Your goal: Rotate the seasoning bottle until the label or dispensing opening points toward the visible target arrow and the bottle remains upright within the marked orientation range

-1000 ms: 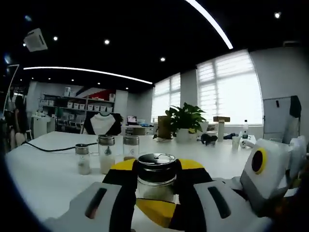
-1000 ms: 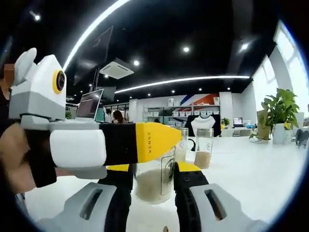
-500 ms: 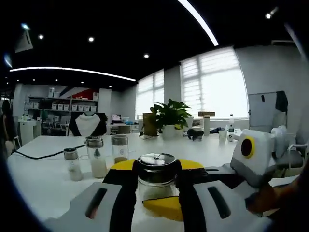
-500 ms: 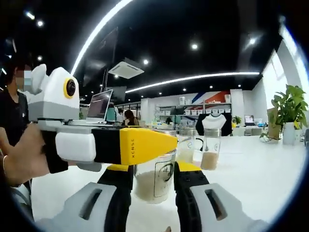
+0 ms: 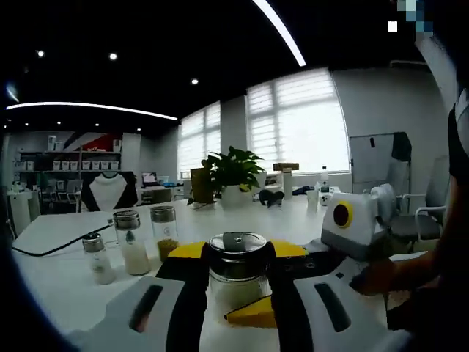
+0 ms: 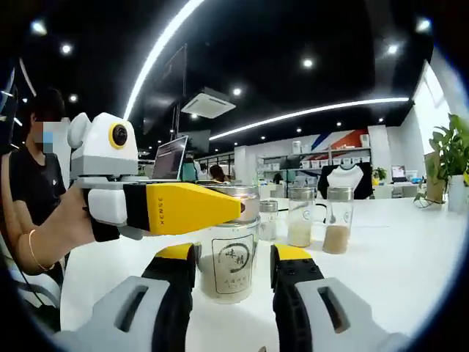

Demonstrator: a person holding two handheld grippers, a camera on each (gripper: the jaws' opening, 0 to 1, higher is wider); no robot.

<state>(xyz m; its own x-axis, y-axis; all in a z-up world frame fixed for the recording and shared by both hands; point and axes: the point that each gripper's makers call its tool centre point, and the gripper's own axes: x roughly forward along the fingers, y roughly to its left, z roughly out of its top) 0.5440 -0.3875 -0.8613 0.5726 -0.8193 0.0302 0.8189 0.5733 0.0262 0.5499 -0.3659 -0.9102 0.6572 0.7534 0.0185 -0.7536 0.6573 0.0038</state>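
A: Where is the seasoning bottle (image 5: 237, 275) relative to the two tools?

B: It stands upright on the white desk (image 5: 66, 282), long axis vertical, straight ahead of both. The left gripper (image 5: 236, 293) has its jaws pinching the metal lid (image 5: 237, 245) from either side. In the right gripper view the right gripper (image 6: 233, 275) has its jaws spread around the glass body, and I judge a slim gap on each side.

A: Which one is nearer?

B: The left; it is already in contact, so the turn about the vertical axis falls to it. The label (image 6: 235, 260) faces the right gripper's camera. I cannot see any target arrow.

A: How many bottles altogether?

B: Four: the held one and three spare shakers (image 5: 133, 242) standing well behind it.
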